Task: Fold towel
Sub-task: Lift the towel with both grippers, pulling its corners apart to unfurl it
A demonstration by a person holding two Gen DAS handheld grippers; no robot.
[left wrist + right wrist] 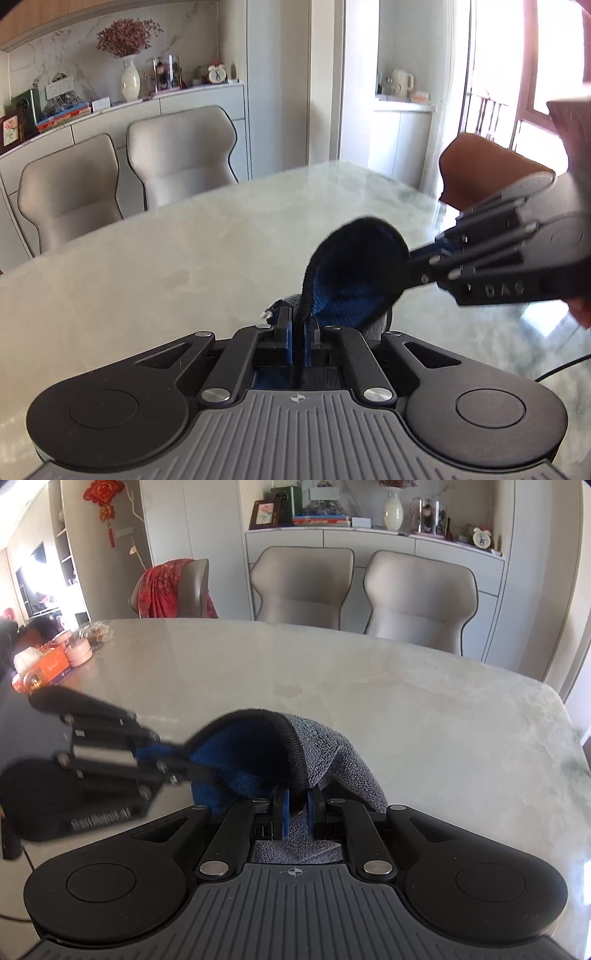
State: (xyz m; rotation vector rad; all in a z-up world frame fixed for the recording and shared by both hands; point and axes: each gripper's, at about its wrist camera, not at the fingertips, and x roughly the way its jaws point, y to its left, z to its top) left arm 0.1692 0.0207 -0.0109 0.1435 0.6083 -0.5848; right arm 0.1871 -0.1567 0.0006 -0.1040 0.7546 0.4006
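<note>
Both grippers are pinching the same towel [354, 273] and holding it up off the marble table [155, 266], so the cloth arches between them like a little hood. From the left wrist view, the left gripper [298, 332] has its blue-padded fingers [284, 334] drawn in tight on the towel's black stitched hem, and the cloth shows mostly its dark blue plush side, with only a sliver of grey behind. The right gripper [417, 269] comes in from the right in that view, its tips buried in the far edge of the arch. The right wrist view gives what the first cannot: the grey outer face of the towel [325, 749] draping down past the right gripper [297, 814], whose fingers [282, 816] are clamped on the hem with cloth bunched between them, and the left gripper [173, 766] reaching in from the left, blurred. Only this view shows the clutter at the table's left end, an orange box [51, 664] and pink jars [79, 653], well apart from the towel. Ahead, the tabletop lies bare up to its far edge, where two pale chairs [303, 587] stand before a sideboard [373, 539]; the left wrist view adds a brown chair [491, 166] by the window side.
</note>
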